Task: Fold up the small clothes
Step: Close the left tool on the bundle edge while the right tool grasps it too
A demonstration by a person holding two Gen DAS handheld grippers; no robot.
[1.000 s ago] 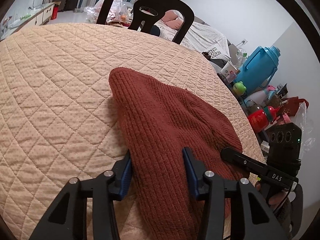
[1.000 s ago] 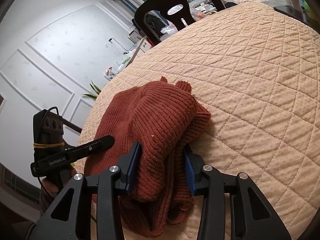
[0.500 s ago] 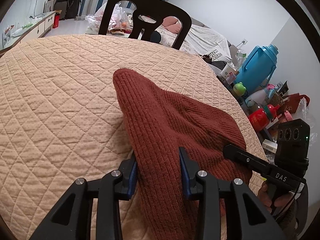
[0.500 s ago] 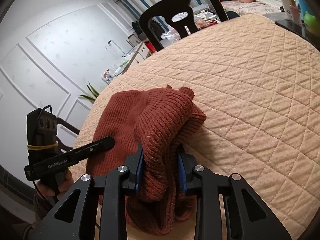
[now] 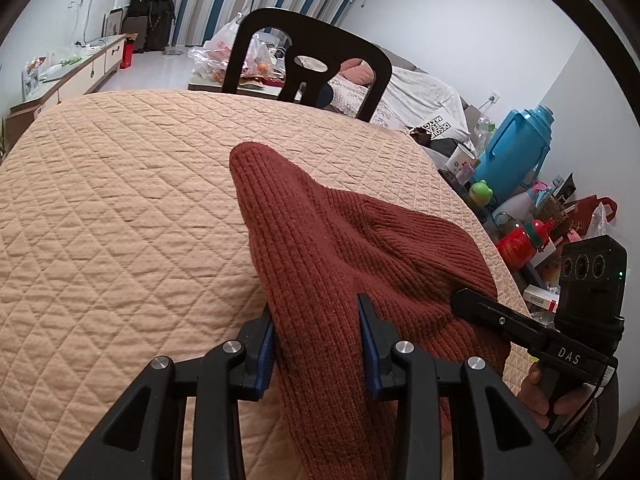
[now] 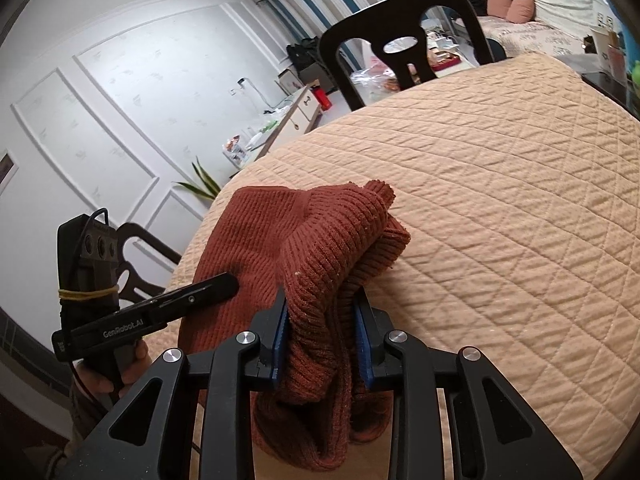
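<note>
Folding looks barely begun: left gripper (image 5: 316, 336) and right gripper (image 6: 322, 328) each pinch the rust sweater (image 5: 340, 248), its far end toward twelve o'clock on the quilt (image 5: 120, 200).

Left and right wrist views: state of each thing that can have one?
Rust-red ribbed knit garment: bunched, near edge raised, gripped at two places.
Left gripper: shut on garment.
Right gripper: shut on garment's folded layers.
Peach quilted table cover: spread flat.
</note>
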